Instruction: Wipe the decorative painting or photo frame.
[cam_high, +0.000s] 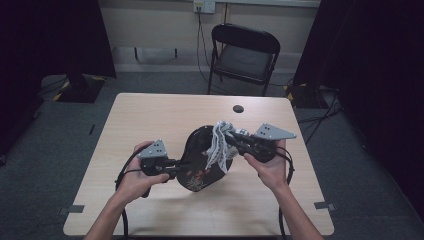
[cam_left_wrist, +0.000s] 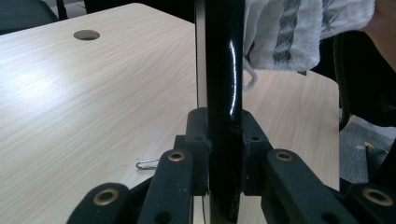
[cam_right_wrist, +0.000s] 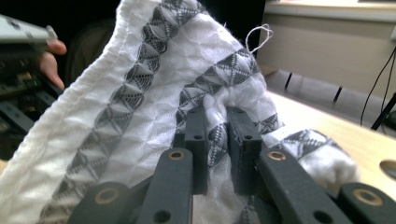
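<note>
The left gripper (cam_high: 176, 165) is clamped on the rim of a black tray (cam_high: 200, 170), held tilted above the table's (cam_high: 150, 115) near edge. The right gripper (cam_high: 231, 137) pinches a white cloth (cam_high: 218, 142) against the tray's upper edge. The wiping looks underway, with much surface left.

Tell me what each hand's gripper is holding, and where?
The left gripper clamps the rim of the black glossy flower-patterned plate, held on edge. The right gripper pinches a bunched fold of the white cloth with grey woven stripes.
</note>
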